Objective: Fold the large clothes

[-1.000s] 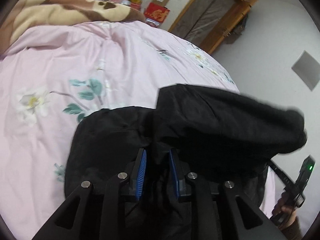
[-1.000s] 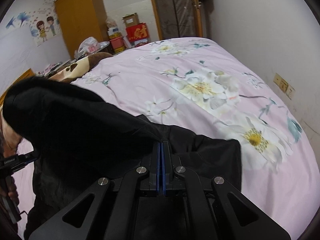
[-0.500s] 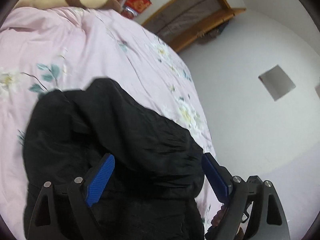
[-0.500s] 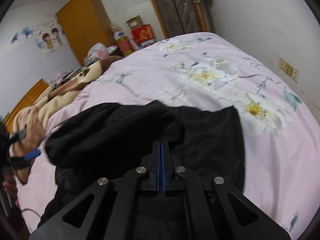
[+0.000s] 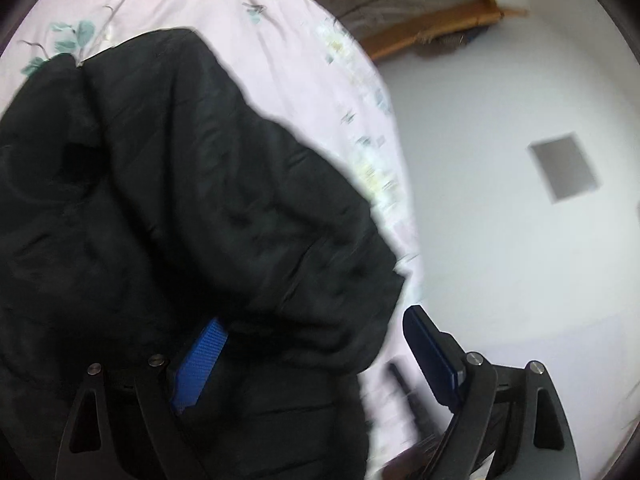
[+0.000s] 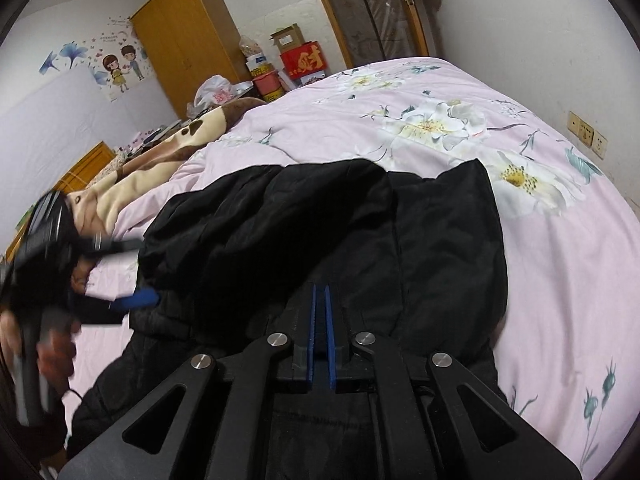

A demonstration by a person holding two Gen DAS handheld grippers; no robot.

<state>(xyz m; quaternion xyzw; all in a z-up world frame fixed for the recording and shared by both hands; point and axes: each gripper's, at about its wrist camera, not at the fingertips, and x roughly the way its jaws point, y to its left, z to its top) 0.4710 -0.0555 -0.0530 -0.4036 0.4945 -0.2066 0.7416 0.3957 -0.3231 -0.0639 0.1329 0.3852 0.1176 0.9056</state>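
Observation:
A large black padded jacket [image 6: 340, 240] lies folded over on the pink flowered bed cover [image 6: 460, 128]. It also fills the left wrist view [image 5: 180, 200]. My left gripper [image 5: 316, 344] is wide open, its blue pads either side of the jacket's folded edge; it also shows in the right wrist view [image 6: 132, 300] at the jacket's left side. My right gripper [image 6: 320, 296] sits over the jacket's near part, its blue pads a narrow gap apart, with no fabric visible between them.
A brown and cream blanket [image 6: 168, 148] lies at the bed's far left. A wooden wardrobe [image 6: 184, 36], boxes [image 6: 304, 60] and a door [image 6: 372, 8] stand beyond the bed. A white wall with sockets [image 6: 588, 136] runs along the right side.
My left gripper opened, let go of the jacket and swung right. The lifted jacket part dropped onto the rest. My right gripper's pads parted slightly.

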